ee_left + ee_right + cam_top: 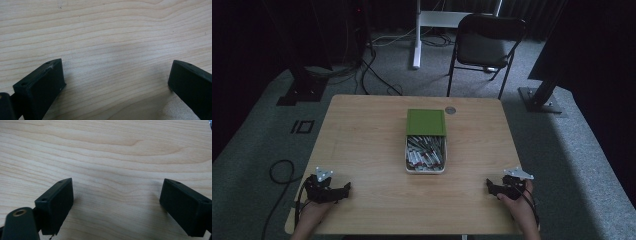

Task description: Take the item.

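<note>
Left gripper [343, 189] and right gripper [490, 187] resting at the table's [362, 145] near corners, jaws wide apart and empty, well apart from the central white box [425, 169] with green lid [426, 122].

The light wooden table top [362, 145] lies bare to either side of the one obstacle, a white rectangular box [425, 155] of small packets with a green lid [426, 122] at its far end, standing mid-table. Broad open lanes run along its left and right flanks. The near strip of table in front of the box is also free.
</note>
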